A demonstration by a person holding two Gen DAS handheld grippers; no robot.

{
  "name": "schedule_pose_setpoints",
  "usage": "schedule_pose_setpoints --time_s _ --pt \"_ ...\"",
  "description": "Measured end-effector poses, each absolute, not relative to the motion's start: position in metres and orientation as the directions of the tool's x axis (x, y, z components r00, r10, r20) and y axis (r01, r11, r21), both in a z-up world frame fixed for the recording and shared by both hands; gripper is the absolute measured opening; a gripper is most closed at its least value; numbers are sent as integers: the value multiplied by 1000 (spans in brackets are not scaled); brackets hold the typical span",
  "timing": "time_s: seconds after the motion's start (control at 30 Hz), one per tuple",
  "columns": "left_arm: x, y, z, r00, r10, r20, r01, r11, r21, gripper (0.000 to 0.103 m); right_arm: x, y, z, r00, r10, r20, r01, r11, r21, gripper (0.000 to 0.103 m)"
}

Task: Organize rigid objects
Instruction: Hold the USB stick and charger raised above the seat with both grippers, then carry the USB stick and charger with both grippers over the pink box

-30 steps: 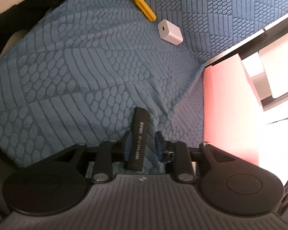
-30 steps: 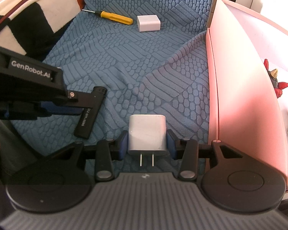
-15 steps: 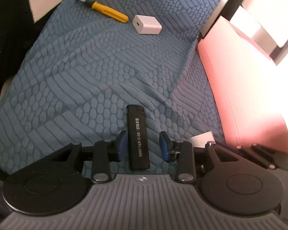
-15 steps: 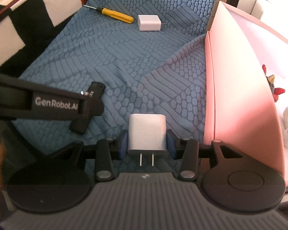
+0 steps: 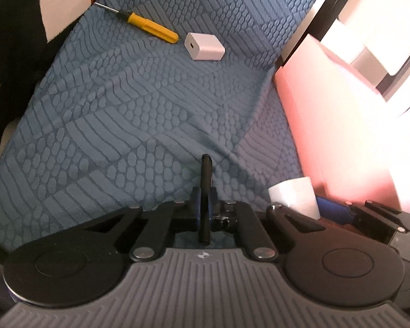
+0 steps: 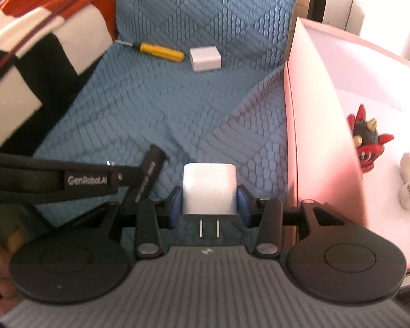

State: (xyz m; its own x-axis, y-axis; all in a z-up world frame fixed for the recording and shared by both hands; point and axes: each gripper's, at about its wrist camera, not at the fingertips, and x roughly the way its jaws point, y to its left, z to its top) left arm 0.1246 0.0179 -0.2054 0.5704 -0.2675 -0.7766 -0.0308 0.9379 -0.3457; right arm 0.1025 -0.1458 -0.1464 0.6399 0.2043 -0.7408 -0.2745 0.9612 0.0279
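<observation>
The left gripper [image 5: 204,207], gaping half a second ago, is now clenched on the slim black plastic lighter [image 5: 205,191], raised edge-on near the blue textured cushion's [image 5: 123,109] front edge. The right gripper [image 6: 209,205] still grasps the white square plug adapter [image 6: 209,190]. Both look ready for the pink box [image 6: 300,136] alongside; farther back lie a yellow-handled screwdriver [image 5: 153,28] and second white charger block [image 5: 205,46].

The place looks like a home, most likely a living room or a bedroom. The work surface is soft: a blue textured fabric [image 6: 205,104] with a woven pattern, rising at the back like a sofa cushion or a bed cover. On the left lies a blanket [image 6: 41,54] in black, white and red squares. On the right stands a pink box [image 6: 295,136], and inside it a small red and black plush toy [image 6: 367,139]. A yellow screwdriver [image 5: 150,28] and a white charger [image 5: 205,46] lie on the fabric.
</observation>
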Motion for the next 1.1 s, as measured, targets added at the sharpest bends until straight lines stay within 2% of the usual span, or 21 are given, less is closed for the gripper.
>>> schedule_pose_setpoints --time_s 0.1,0.4,0.53,0.7,0.73,0.83,1.0,1.1 --pt "123 21 -197 587 -295 -754 -32 922 -386 2 104 -148 -138 657 200 -727 -268 963 23 45" --pt "108 21 -154 669 -295 -683 -4 917 -399 2 90 -160 -102 705 212 -677 -239 970 55 45" --pt "105 21 -155 669 -284 -687 -4 923 -384 2 81 -165 -91 716 216 -664 -240 969 55 45" --pt "107 23 -178 619 -274 -736 -35 927 -374 3 65 -164 -84 733 217 -645 -241 969 53 45" --pt "107 22 -183 613 -263 -745 -39 932 -360 6 62 -163 -85 734 215 -645 -241 969 49 45" --pt "108 21 -197 589 -230 -775 -53 946 -320 21 58 -159 -89 730 204 -653 -240 970 34 45" --pt "108 14 -210 591 -183 -786 -44 965 -258 25 57 -158 -99 714 194 -673 -231 972 35 45" --pt "109 7 -214 601 -180 -779 -11 972 -233 39 56 -158 -101 711 193 -676 -227 973 39 45"
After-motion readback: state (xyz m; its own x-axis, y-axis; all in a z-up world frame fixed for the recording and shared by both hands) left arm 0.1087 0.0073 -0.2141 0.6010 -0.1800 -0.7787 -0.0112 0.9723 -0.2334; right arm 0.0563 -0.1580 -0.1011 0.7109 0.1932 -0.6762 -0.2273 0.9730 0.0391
